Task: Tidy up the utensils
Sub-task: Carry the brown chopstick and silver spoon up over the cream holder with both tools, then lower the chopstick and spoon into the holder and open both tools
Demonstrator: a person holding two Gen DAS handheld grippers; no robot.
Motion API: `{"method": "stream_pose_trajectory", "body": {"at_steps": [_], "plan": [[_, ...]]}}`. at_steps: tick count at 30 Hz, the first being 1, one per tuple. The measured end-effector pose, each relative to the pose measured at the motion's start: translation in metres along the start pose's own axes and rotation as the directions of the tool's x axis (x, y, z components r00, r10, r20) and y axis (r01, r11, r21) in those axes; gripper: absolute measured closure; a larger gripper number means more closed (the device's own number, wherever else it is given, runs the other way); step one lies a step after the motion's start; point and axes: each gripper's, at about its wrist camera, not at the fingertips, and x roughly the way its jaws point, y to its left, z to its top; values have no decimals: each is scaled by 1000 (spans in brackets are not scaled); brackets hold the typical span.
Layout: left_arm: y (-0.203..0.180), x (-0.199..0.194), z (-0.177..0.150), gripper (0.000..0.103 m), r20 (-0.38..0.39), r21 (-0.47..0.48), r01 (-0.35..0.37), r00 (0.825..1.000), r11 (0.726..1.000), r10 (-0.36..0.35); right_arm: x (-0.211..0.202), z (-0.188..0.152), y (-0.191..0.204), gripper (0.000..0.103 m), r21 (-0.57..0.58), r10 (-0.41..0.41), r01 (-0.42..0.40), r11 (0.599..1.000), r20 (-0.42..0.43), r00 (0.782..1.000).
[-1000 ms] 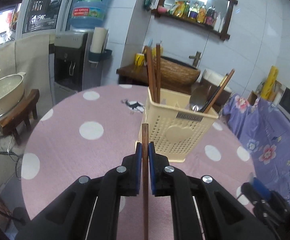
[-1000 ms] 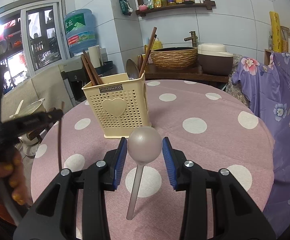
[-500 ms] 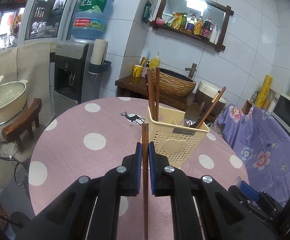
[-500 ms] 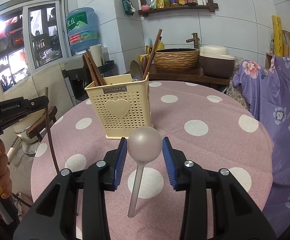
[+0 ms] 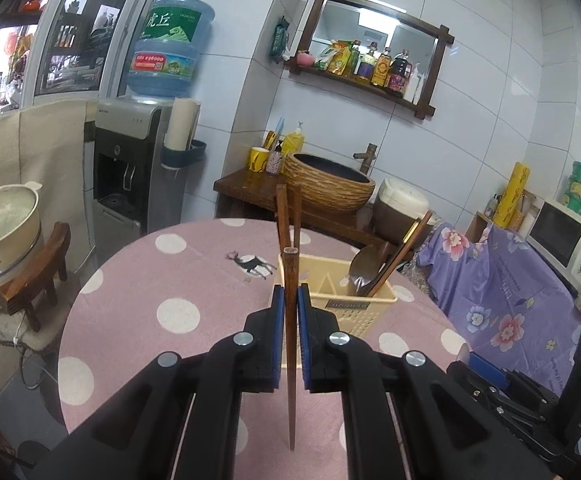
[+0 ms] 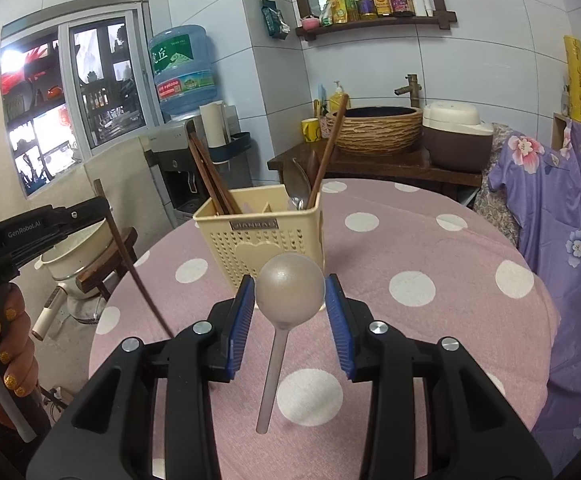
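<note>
My left gripper (image 5: pixel 289 300) is shut on a brown wooden chopstick (image 5: pixel 290 344), held upright above the table, in front of and higher than the cream utensil basket (image 5: pixel 354 308). It also shows in the right wrist view (image 6: pixel 104 210), left of the basket (image 6: pixel 262 236), with the chopstick (image 6: pixel 130 264) slanting down. My right gripper (image 6: pixel 288 300) is shut on the round bowl of a grey spoon (image 6: pixel 290 292), handle hanging down. The basket holds two chopsticks (image 6: pixel 210 180) on the left, and a metal spoon (image 6: pixel 296 188) and brown sticks on the right.
The round table (image 6: pixel 430 240) has a pink cloth with white dots. A purple flowered cloth (image 6: pixel 562 208) covers furniture on the right. A wooden side table with a woven basin (image 6: pixel 374 128) stands behind. A pot on a wooden stool (image 5: pixel 6 240) is at the left.
My left gripper has risen with the chopstick and now looks down on the basket from higher up. My right gripper has barely moved with the spoon.
</note>
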Motion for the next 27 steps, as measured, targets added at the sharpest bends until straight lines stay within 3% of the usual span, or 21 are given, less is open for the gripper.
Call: {"method": "stream_pose_trajectory", "body": {"at_steps": [3,6,11,15,19,27], "plan": [[-4,-5,25,95,16,2,42,999,999,-42,-5,28,4,66,-14,20,-19,1000,35,999],[-11,-13,61,95,62,7,70,996,998,-70,-12,69,16,66,-67,-4,12,998,116,993],[-31,-12,123,95,142,22,50,988,998,-53,-8,139,27,66,-80,-85,107,991,242,967],[-44,0,150,95,192,47,3,981,999,-12,11,167,35,66,-89,-115,144,986,273,955],[-45,27,142,95,180,54,-32,983,998,22,48,160,40,66,-106,-155,189,976,263,952],[-24,85,78,95,18,27,-34,999,999,33,112,93,34,66,-117,-199,222,968,180,963]]}}
